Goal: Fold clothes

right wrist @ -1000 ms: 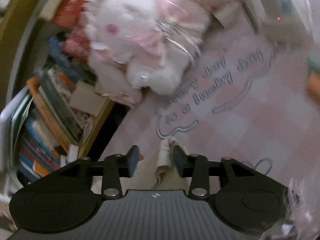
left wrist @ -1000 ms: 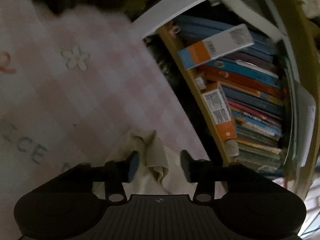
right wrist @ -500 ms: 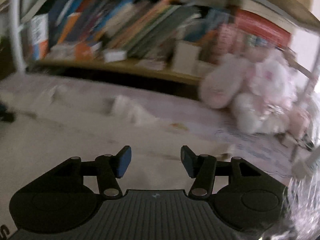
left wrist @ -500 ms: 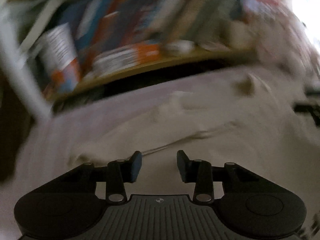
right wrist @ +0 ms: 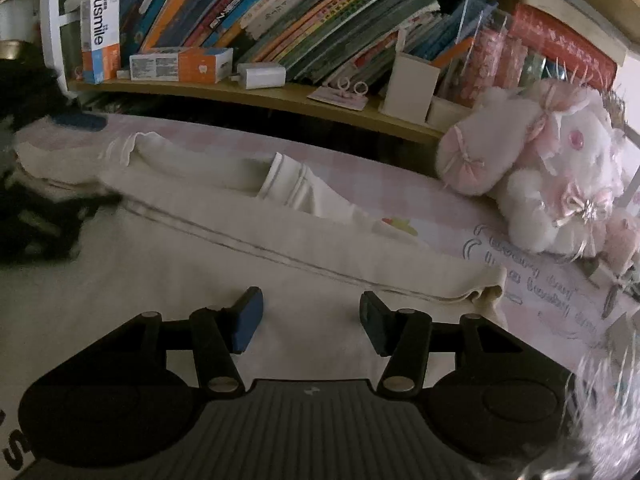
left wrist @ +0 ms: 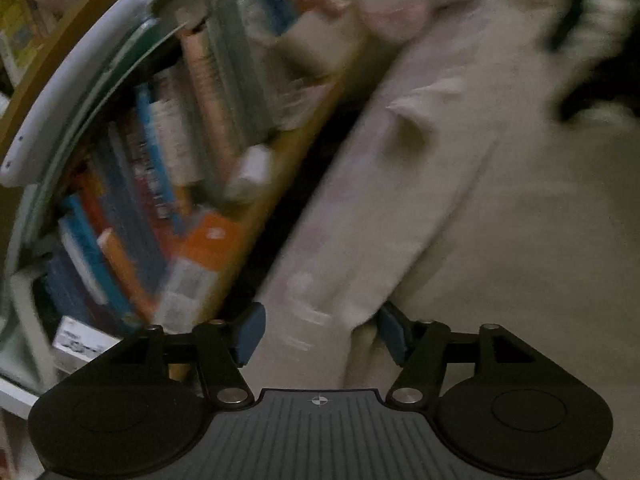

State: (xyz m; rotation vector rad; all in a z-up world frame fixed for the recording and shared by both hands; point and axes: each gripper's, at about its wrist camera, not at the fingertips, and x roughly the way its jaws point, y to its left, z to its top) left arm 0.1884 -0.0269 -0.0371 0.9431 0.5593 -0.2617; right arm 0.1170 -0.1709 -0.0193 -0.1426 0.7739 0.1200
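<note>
A cream garment [right wrist: 168,264] lies spread flat on the pink checked cover [right wrist: 448,204], with a folded sleeve [right wrist: 296,188] along its far edge. My right gripper [right wrist: 308,320] is open and empty, just above the garment's middle. In the blurred left wrist view the same garment [left wrist: 500,240] fills the right side. My left gripper [left wrist: 320,330] is open and empty over the garment's left edge, next to the cover's edge.
A wooden shelf [right wrist: 256,94] full of books and boxes runs along the far side of the cover. A white and pink plush toy [right wrist: 548,164] sits at the right. A dark shape [right wrist: 36,208] lies at the left over the garment.
Both grippers have let go of the cloth corners they held, opened wide and swung away. The garment now lies spread flat. The left view is still turning.
</note>
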